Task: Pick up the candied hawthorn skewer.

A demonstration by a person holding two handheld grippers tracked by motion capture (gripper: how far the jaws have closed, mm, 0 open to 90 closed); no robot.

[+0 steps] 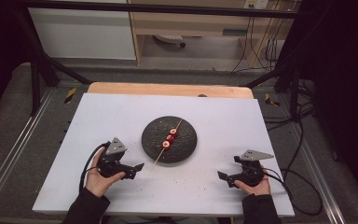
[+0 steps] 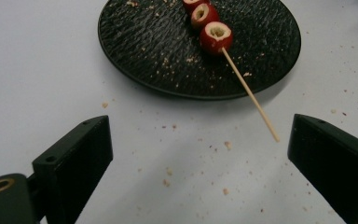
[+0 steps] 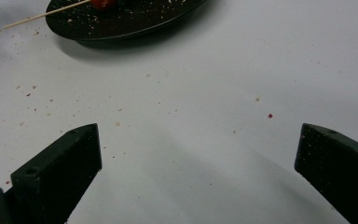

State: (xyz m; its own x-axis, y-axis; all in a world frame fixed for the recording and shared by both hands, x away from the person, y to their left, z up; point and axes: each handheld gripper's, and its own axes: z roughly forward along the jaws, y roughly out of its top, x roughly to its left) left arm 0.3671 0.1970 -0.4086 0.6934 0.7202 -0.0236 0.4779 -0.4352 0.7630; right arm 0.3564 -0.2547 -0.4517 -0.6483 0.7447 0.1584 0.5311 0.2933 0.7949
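A dark textured plate (image 1: pixel 186 147) (image 2: pixel 154 51) (image 3: pixel 102 25) sits mid-table. Across it lies a thin wooden skewer (image 1: pixel 160 157) (image 2: pixel 249 91) (image 3: pixel 42 16) threaded with three red cored fruit pieces (image 1: pixel 169 138) (image 2: pixel 216 36); its bare end sticks out over the plate's near-left rim. My left gripper (image 1: pixel 139 169) (image 2: pixel 200 154) rests open on the table left of the plate, jaws wide, the skewer tip just ahead of the right jaw. Open as well, my right gripper (image 1: pixel 223 177) (image 3: pixel 198 163) stays at the near right, nothing between its jaws.
The white tabletop (image 1: pixel 121 116) carries scattered crumbs (image 2: pixel 227 145) (image 3: pixel 257 99) around the plate. A wooden strip (image 1: pixel 168 88) borders the far edge. Black frame posts and cables (image 1: pixel 303 140) stand beside the table, with wide bare surface at the back.
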